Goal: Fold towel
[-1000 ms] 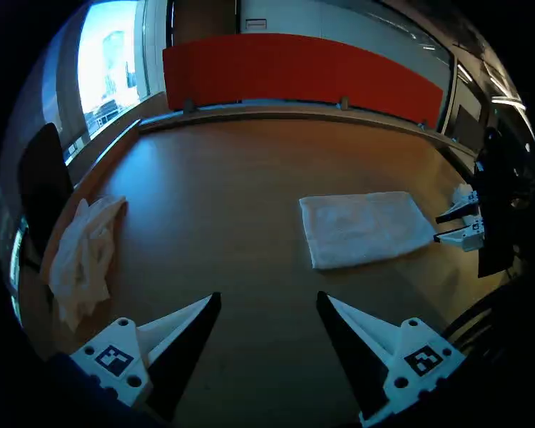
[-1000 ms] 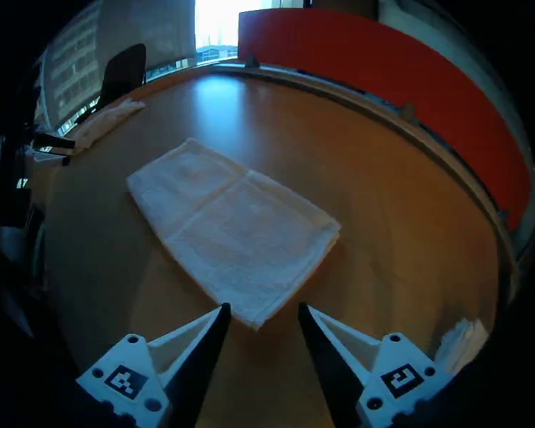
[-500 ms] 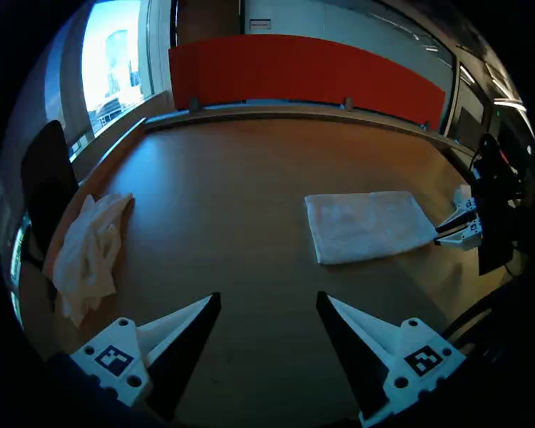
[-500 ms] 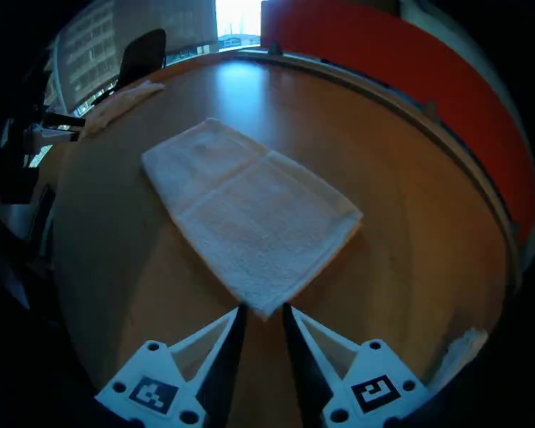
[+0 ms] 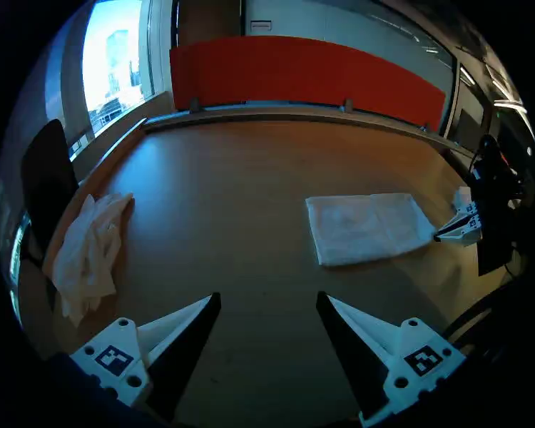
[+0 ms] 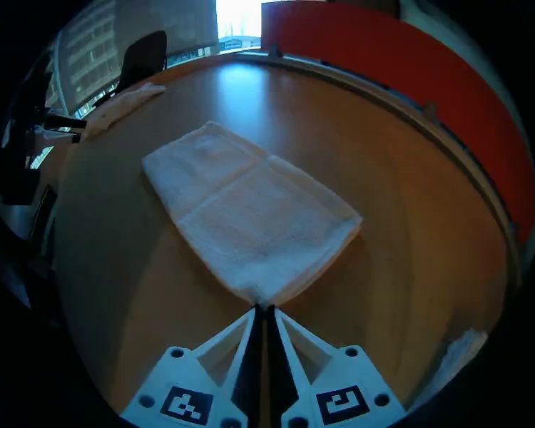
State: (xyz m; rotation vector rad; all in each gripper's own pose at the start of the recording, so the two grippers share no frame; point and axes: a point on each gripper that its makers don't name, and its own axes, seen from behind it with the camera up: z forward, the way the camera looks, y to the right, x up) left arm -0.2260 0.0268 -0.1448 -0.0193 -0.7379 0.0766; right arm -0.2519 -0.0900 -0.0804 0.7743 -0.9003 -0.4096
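Observation:
A white towel [image 6: 250, 214], folded into a rectangle, lies flat on the wooden table [image 6: 381, 214]. My right gripper [image 6: 264, 308] has its fingers closed together on the towel's nearest corner. In the left gripper view the same towel [image 5: 367, 227] lies right of centre, and the right gripper [image 5: 439, 236] touches its right edge, held by a person's hand. My left gripper [image 5: 267, 307] hovers open over bare table, well short of the towel, with nothing between its fingers. It also shows small at the far left of the right gripper view [image 6: 71, 130].
A crumpled white cloth [image 5: 89, 246] hangs over the table's left edge beside a black chair [image 5: 45, 178]. Another white cloth [image 6: 460, 349] lies near the right gripper. A red partition [image 5: 303, 71] lines the table's far side, with a bright window [image 5: 114, 60] behind.
My right gripper moved forward to the towel's near corner and its fingers closed from wide apart to together. The left gripper stayed open and nearly still.

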